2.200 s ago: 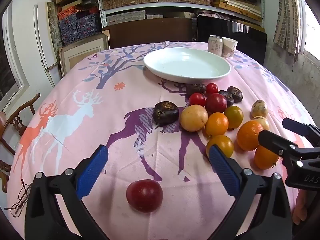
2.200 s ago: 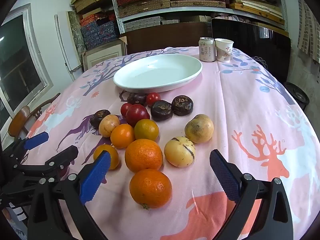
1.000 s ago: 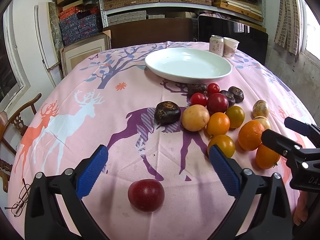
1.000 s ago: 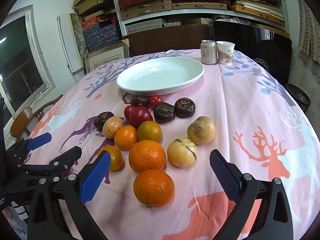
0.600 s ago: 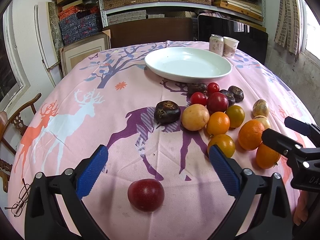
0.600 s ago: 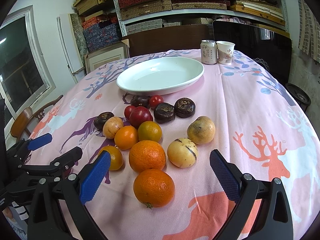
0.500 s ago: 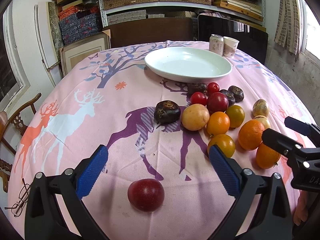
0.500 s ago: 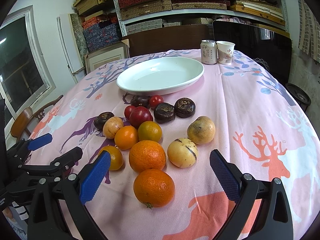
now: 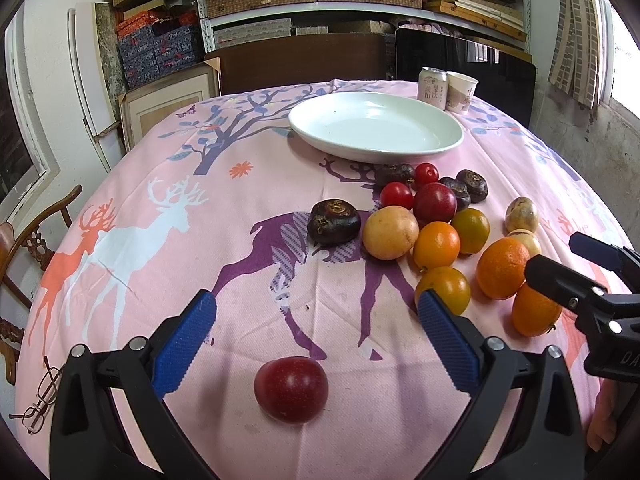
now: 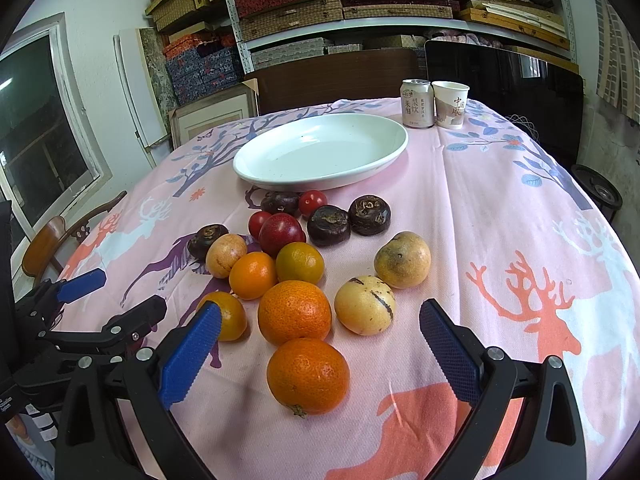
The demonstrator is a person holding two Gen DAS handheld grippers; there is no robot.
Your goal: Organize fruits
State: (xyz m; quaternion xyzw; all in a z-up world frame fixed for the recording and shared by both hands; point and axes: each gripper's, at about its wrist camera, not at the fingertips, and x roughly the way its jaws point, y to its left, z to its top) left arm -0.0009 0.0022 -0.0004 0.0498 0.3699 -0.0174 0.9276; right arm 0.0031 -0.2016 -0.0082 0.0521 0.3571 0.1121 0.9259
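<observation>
Left gripper with blue ribbed pads, jaws spread wide, holding nothing, low over pink deer-print tablecloth. Lone dark red round plum on the cloth between the spread jaws, touching neither pad, well apart from the large white oval ceramic plate on the near side.

Right gripper also released, jaws wide apart, nothing grasped. Big orange citrus fruit between its pads, touching neither, nearest of the pile. Second big orange just behind it toward the plate; pale yellow scarred round fruit beside that, brownish-yellow blotched round fruit a little closer to the plate.

Rest of pile on the cloth in front of the plate: three smaller oranges/tangerines, smooth tan round fruit, dark red plum, two small red cherry tomatoes, several dark brown wrinkled water-chestnut-like fruits, closest ones almost touching plate rim. Plate holding no fruit.

Behind the plate: pale drink can and white paper cup side by side, touching or nearly so. Wire-rim glasses at cloth edge, far left of the plate in the left wrist view. Shelves of woven boxes behind the table.
</observation>
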